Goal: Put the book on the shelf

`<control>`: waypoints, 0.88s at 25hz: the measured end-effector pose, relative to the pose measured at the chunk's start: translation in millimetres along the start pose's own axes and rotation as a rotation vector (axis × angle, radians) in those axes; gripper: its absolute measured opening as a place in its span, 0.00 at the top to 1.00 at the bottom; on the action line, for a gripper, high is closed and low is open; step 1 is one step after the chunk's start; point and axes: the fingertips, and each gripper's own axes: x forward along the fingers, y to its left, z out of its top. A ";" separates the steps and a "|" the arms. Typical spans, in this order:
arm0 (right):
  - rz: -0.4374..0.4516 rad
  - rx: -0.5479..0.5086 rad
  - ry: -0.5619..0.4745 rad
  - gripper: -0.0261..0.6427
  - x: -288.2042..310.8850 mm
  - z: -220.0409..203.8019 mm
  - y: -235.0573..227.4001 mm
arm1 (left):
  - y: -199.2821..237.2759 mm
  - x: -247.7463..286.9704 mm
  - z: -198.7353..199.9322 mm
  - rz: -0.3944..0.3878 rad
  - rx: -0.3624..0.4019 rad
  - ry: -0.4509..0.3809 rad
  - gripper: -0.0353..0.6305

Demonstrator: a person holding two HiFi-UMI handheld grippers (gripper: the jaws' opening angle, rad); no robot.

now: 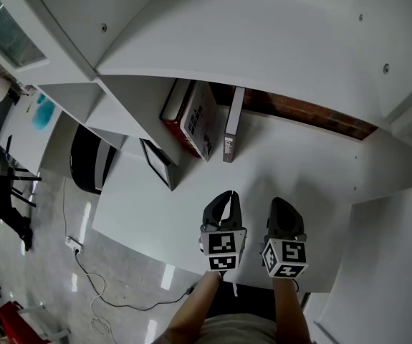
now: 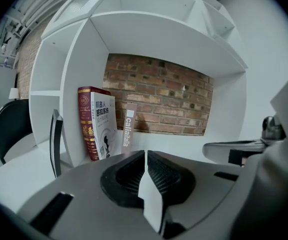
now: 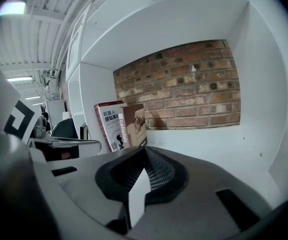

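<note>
Two books stand in the white shelf compartment, against its left wall. One is a red-spined book with a white cover. The other is a thinner grey-spined book, upright just right of it. My left gripper hovers in front of the compartment, shut with nothing between its jaws and well short of the books. Beside it on the right, my right gripper is also shut and holds nothing.
A thin black panel stands upright left of the compartment's side wall. A black chair sits further left, with cables on the floor. A brick wall backs the compartment, and bare shelf board lies right of the books.
</note>
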 end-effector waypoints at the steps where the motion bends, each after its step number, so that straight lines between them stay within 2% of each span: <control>1: 0.002 -0.003 -0.005 0.94 -1.4 1.9 0.6 | -0.7 -1.6 0.2 0.001 0.002 0.001 0.90; 22: 0.042 -0.015 -0.045 0.94 -31.2 11.0 7.6 | -33.5 -28.8 9.6 -0.016 0.019 -0.036 0.90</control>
